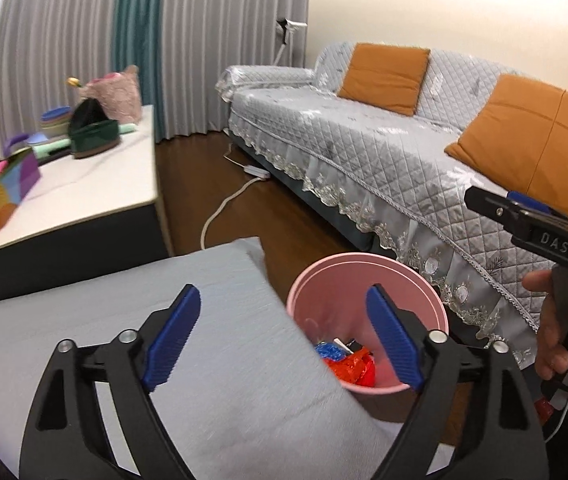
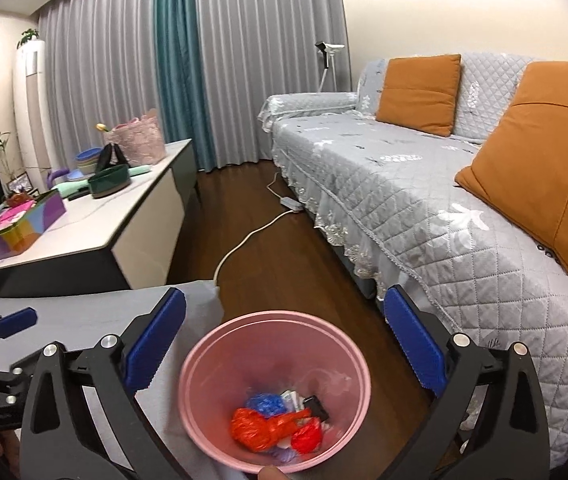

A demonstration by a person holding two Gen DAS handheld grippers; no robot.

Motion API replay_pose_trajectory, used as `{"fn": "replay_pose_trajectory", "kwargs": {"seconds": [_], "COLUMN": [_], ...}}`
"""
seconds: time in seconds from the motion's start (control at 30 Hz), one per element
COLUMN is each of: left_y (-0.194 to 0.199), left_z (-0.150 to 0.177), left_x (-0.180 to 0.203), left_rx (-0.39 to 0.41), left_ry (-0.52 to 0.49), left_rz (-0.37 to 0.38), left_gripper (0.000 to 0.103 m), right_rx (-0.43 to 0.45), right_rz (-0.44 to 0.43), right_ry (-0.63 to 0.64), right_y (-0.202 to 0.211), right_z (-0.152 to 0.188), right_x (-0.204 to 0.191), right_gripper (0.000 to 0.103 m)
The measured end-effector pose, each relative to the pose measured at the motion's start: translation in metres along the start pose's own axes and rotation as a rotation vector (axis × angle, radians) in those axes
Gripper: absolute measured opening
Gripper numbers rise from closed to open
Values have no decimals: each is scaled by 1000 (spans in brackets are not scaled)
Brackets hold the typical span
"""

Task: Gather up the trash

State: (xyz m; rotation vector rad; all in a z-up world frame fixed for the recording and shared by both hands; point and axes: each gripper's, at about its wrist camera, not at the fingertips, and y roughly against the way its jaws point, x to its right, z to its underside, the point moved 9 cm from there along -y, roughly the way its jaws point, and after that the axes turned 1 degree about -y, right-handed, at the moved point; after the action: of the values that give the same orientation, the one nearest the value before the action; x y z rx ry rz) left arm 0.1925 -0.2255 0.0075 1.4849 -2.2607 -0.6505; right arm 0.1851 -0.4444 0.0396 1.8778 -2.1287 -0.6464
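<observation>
A pink trash bin (image 2: 204, 364) stands on the wood floor between a grey-clothed table (image 2: 84, 308) and the sofa. It holds red, blue and white crumpled wrappers (image 2: 272, 424). The bin also shows in the left wrist view (image 1: 364, 276), with the wrappers (image 1: 348, 364) at its bottom. My right gripper (image 2: 284, 340) is open and empty, above the bin. My left gripper (image 1: 284, 336) is open and empty, over the table edge (image 1: 212, 280) beside the bin. The right gripper's body shows at the right of the left wrist view (image 1: 540, 228).
A grey quilted sofa (image 2: 424, 208) with orange cushions (image 2: 420, 88) runs along the right. A white cabinet (image 2: 96, 232) at the left carries a colourful box (image 2: 24, 224), bowls and a pink basket (image 2: 136, 140). A white power cord (image 2: 252, 236) lies on the floor.
</observation>
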Motion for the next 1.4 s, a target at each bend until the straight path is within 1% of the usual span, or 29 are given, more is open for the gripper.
{"fn": "replay_pose_trajectory", "kwargs": {"seconds": [0.03, 0.13, 0.3, 0.37, 0.6, 0.8, 0.87, 1.03, 1.13, 1.2, 1.27, 1.4], "left_y": [9, 34, 80, 94, 134, 160, 168, 181, 187, 192, 196, 205], "left_z": [1, 5, 12, 16, 37, 59, 68, 93, 107, 117, 126, 145], "left_x": [-4, -15, -37, -43, -53, -58, -60, -73, -86, -92, -98, -108], "left_rx": [6, 21, 57, 66, 90, 81, 77, 71, 61, 58, 56, 38], "left_ry": [8, 28, 67, 81, 116, 158, 156, 136, 179, 188, 199, 258], "left_rz": [-8, -27, -59, -63, -83, -111, -128, -212, -249, -279, -305, -341], "left_gripper": [87, 88, 90, 92, 92, 92, 92, 92, 92, 92, 92, 92], "right_rx": [-4, -14, -10, -15, -35, -38, -42, -37, -33, -35, -36, -27], "right_rz": [-3, -9, -16, -21, -20, -46, -58, -71, -64, -65, -70, -90], "right_ry": [-2, -4, 30, 39, 63, 88, 97, 119, 111, 110, 129, 163], "right_y": [4, 19, 46, 56, 83, 104, 110, 128, 138, 144, 150, 161], "right_z": [1, 4, 7, 13, 35, 50, 58, 77, 89, 99, 110, 128], "right_x": [-3, -12, -37, -47, -76, -102, -111, -129, -132, -136, -145, -163], "right_gripper": [98, 98, 98, 98, 98, 98, 98, 98, 98, 98, 98, 98]}}
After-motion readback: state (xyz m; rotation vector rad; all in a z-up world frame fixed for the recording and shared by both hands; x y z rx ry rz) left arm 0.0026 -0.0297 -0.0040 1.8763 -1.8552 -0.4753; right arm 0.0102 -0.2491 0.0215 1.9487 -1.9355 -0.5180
